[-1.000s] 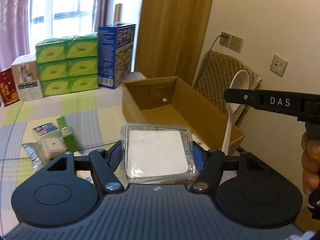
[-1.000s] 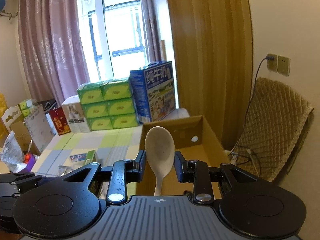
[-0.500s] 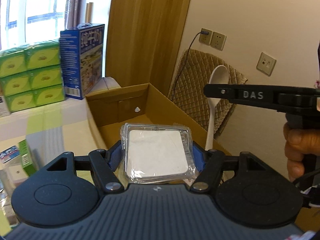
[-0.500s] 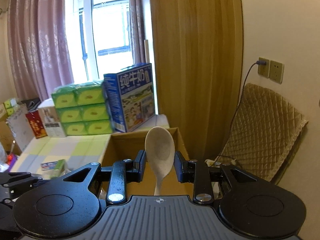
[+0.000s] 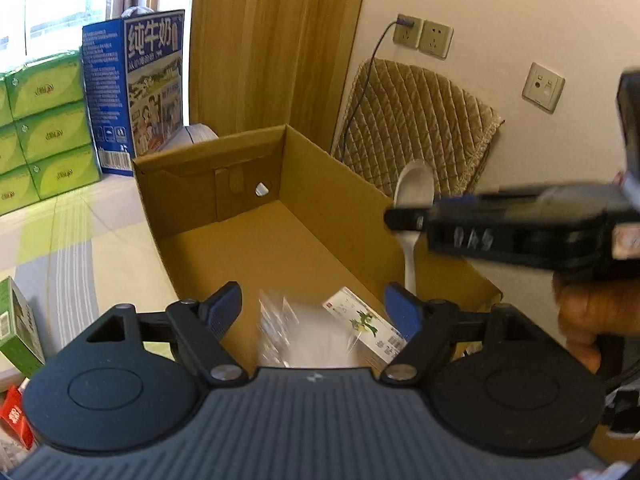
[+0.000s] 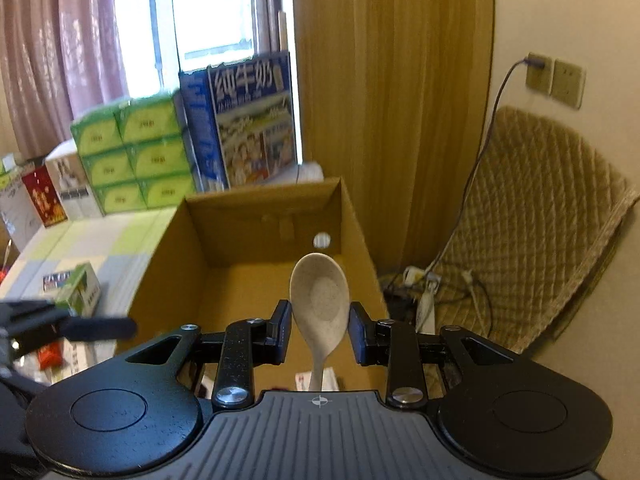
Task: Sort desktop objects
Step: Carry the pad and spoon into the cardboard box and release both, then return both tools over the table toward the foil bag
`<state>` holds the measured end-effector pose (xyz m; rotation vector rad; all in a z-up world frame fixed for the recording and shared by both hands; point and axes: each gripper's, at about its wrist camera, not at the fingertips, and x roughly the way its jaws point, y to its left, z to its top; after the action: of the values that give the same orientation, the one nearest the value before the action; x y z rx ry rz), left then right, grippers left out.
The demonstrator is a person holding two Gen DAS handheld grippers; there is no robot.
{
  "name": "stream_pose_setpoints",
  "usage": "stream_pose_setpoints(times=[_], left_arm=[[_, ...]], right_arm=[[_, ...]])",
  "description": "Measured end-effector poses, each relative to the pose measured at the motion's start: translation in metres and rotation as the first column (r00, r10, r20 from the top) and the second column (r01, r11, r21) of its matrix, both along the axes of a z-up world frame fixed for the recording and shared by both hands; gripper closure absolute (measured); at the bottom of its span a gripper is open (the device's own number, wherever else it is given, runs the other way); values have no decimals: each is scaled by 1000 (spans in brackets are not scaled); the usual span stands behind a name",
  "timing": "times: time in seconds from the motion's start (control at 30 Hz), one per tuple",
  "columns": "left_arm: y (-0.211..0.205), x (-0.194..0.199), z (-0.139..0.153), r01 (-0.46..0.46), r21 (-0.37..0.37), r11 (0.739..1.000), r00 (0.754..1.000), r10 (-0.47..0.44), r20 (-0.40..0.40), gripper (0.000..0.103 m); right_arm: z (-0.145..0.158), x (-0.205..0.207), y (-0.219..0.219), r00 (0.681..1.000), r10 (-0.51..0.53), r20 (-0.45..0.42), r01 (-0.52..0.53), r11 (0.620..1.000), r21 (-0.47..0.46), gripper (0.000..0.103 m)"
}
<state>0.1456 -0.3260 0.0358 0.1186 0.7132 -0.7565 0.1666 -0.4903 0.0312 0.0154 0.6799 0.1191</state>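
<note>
My left gripper (image 5: 314,304) is open above the near end of the brown cardboard box (image 5: 240,200). Below its blue pads (image 5: 226,300) a clear-wrapped white packet (image 5: 288,332) shows as a blur inside the box, free of the fingers. Beside it lies a small white carton with a green print (image 5: 360,328). My right gripper (image 6: 320,332) is shut on a pale spoon (image 6: 320,300), bowl upward, over the same box (image 6: 264,216). The left wrist view shows that spoon (image 5: 414,192) at the box's right wall, with a hand behind it.
A blue milk carton (image 6: 252,120) and stacked green tissue packs (image 6: 132,152) stand behind the box. A small green box (image 5: 20,328) lies on the striped table at the left. A quilted chair (image 6: 540,220), a cable and a power strip (image 6: 424,300) are on the right.
My left gripper has opened and let go of the wrapped packet, which has dropped into the box. Both grippers have moved closer over the box; the spoon stays gripped.
</note>
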Motion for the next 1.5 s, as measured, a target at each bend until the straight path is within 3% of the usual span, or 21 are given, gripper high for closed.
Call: stream_pose_setpoints(times=[0.23,0.3,0.33,0.37,0.6,0.87,1.07,1.2,1.5], left_arm=[[35,-2,17,-82,-39,996,996,84,40,24],[50,-4,20,-113,-53,992,993,115,40,24],[58,-6,22,-133,-57,989,989,136,55,23],[65,-8,23,-146,-57,988,987,149,57,23],[117,-27,23,-240,-40,970,969,241,49,19],[177,-57,17,-329,0,944,944,329,39,16],[235,-80,16,-434,41,900,900,431,58,14],[273,-91,14,-504,54,862,864,501,53,14],[325,-108,8,-579,78,811,815,577,54,12]], right_arm=[[-11,9,7,998,36,-48,-34,999,34,74],[-8,9,10,998,41,-41,-39,998,41,55],[-5,8,12,999,38,-29,-37,998,44,38],[-1,6,12,999,34,-14,-34,998,51,34],[22,-20,20,999,24,44,-28,994,105,32],[38,-76,55,994,37,103,-57,978,201,23],[44,-117,99,983,108,147,-139,965,222,19],[42,-134,132,969,184,164,-214,958,189,17],[19,-144,178,955,275,109,-289,946,149,15]])
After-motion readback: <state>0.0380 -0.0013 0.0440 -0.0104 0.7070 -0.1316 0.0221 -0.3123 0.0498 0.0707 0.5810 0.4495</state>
